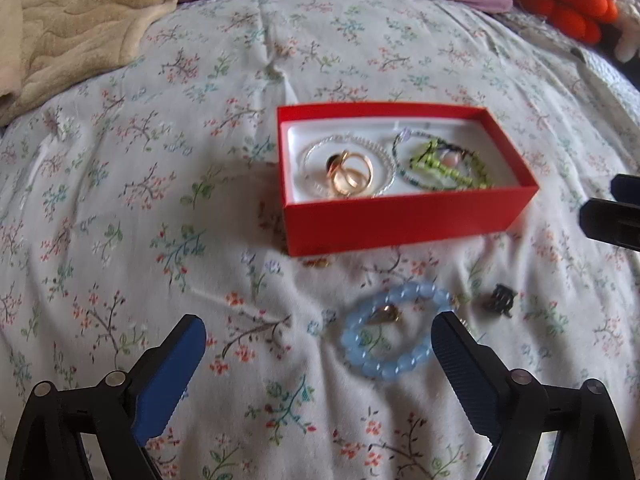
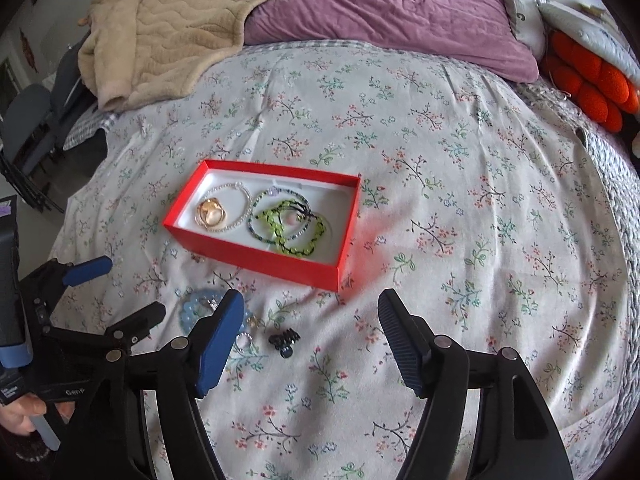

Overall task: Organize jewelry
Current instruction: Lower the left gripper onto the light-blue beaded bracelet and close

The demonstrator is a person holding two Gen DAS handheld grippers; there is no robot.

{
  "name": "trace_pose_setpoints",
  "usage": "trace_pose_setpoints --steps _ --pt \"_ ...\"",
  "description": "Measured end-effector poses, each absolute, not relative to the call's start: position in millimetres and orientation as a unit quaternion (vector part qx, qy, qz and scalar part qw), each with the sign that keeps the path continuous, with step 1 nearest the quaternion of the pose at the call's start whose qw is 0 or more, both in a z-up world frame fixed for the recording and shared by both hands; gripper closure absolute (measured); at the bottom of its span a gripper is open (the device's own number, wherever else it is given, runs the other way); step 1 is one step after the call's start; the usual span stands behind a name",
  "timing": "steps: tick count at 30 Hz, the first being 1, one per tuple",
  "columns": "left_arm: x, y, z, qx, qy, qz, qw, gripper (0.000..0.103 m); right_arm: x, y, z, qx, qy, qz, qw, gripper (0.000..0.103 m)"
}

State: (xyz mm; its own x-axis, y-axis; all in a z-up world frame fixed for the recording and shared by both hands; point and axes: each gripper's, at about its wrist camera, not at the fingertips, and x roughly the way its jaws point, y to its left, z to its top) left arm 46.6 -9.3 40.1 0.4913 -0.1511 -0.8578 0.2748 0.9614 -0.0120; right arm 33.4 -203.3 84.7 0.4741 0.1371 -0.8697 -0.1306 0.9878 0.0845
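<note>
A red box (image 1: 404,220) (image 2: 256,258) lies open on the floral bedspread. It holds gold rings (image 1: 352,174) (image 2: 211,213), a clear bead bracelet (image 1: 384,156) and green bead strands (image 1: 448,166) (image 2: 294,232). In front of it lie a light blue bead bracelet (image 1: 386,364) (image 2: 192,308) around a small brown piece (image 1: 386,314), a small black hair claw (image 1: 500,300) (image 2: 285,342) and a tiny gold piece (image 1: 316,264). My left gripper (image 1: 320,332) (image 2: 132,288) is open and empty, low over the bed beside the blue bracelet. My right gripper (image 2: 312,320) is open and empty, above the hair claw.
A beige blanket (image 2: 168,36) and a purple pillow (image 2: 392,16) lie at the head of the bed. An orange plush thing (image 2: 592,84) sits at the far right. The bed's left edge drops to a chair (image 2: 28,128) and the floor.
</note>
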Motion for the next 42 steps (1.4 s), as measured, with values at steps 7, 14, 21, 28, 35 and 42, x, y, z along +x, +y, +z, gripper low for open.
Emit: trace_pose_setpoints --steps 7,14,21,28,35,42 --pt "30 -4 22 0.076 0.500 -0.122 0.854 0.007 18 -210 71 -0.008 0.518 0.066 0.853 0.026" --pt "18 -2 5 0.091 0.508 -0.124 0.847 0.007 3 -209 44 -0.037 0.539 0.056 0.840 0.025" --pt "13 -1 -6 0.082 0.515 -0.137 0.842 0.007 -10 -207 15 -0.057 0.561 0.050 0.825 0.025" --pt "13 -4 -12 0.076 0.506 -0.151 0.846 0.007 -19 -200 -10 -0.086 0.580 0.052 0.809 0.025" --pt "22 -4 -8 0.029 0.484 -0.174 0.857 0.018 -22 -199 -18 -0.105 0.570 0.045 0.814 0.015" --pt "34 -11 -10 0.021 0.482 -0.173 0.859 0.040 -21 -201 -19 -0.101 0.570 0.046 0.814 0.011"
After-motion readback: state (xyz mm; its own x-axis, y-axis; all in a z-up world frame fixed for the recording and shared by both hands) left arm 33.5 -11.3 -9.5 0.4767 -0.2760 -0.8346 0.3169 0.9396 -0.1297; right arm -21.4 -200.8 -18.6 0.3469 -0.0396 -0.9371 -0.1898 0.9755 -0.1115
